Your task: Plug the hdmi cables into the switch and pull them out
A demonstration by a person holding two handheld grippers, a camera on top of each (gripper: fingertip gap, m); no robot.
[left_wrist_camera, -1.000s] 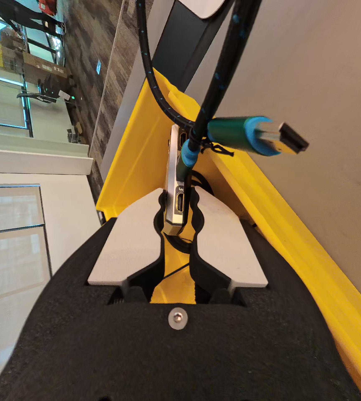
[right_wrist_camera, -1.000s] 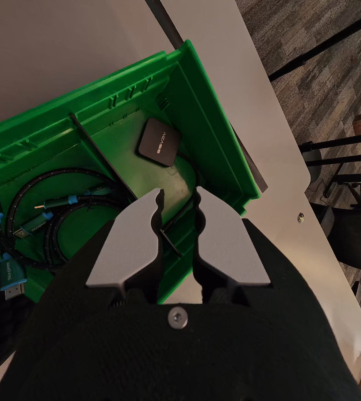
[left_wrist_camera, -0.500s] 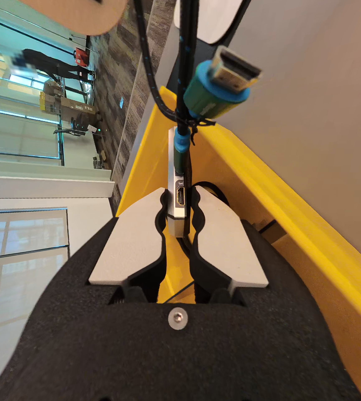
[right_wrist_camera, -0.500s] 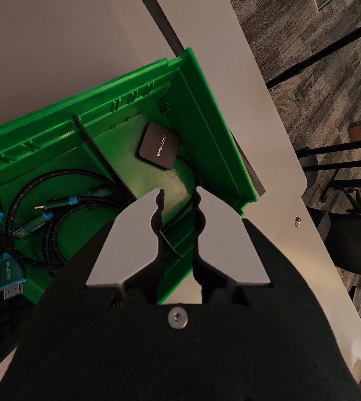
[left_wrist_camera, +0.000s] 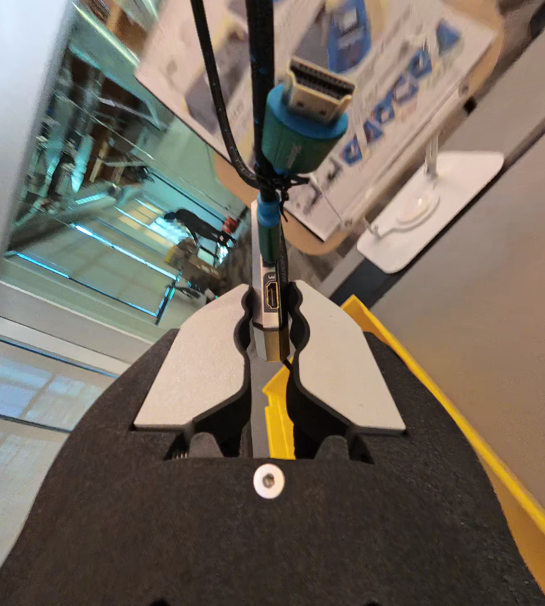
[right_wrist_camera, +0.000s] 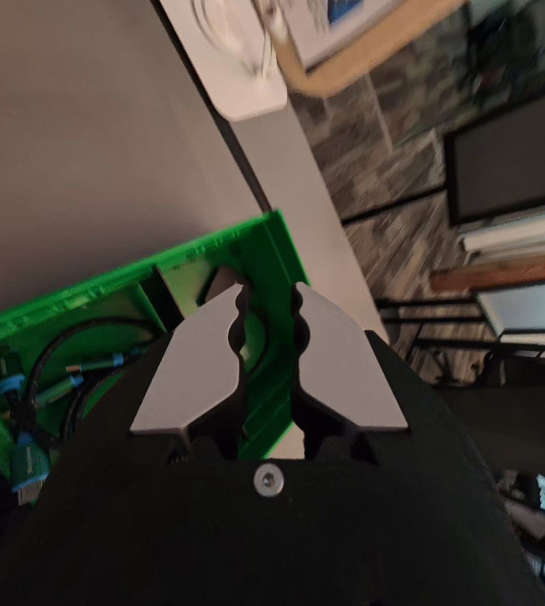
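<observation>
In the left wrist view our left gripper [left_wrist_camera: 270, 323] is clamped on the end of the silver switch [left_wrist_camera: 267, 314], holding it up clear of the yellow bin [left_wrist_camera: 428, 403] that shows below and to the right. One cable plug [left_wrist_camera: 268, 232], green with a blue collar, sits in a port farther along the switch, and the port nearest the fingers is free. A second plug [left_wrist_camera: 307, 121] hangs loose just past the switch, metal tip toward the camera, tied to the black cables [left_wrist_camera: 259, 85] that run up out of frame. We judge we are mid-task: one cable in, the switch steadied for the other gripper. The next move calls for that loose plug to be gripped, turned square to a free port and pushed straight in while we hold the switch firm. What lies in the yellow bin we cannot tell from here

In the right wrist view our right gripper [right_wrist_camera: 269, 292] is parted a little and holds nothing; it hangs over the green bin [right_wrist_camera: 281, 249] on the grey counter [right_wrist_camera: 84, 131]. A divider splits that bin: the left compartment holds coiled black cables with blue-collared plugs [right_wrist_camera: 77, 382], the right one a dark flat box [right_wrist_camera: 223, 278] half hidden behind the fingers. The picture is blurred, so finer detail is lost
</observation>
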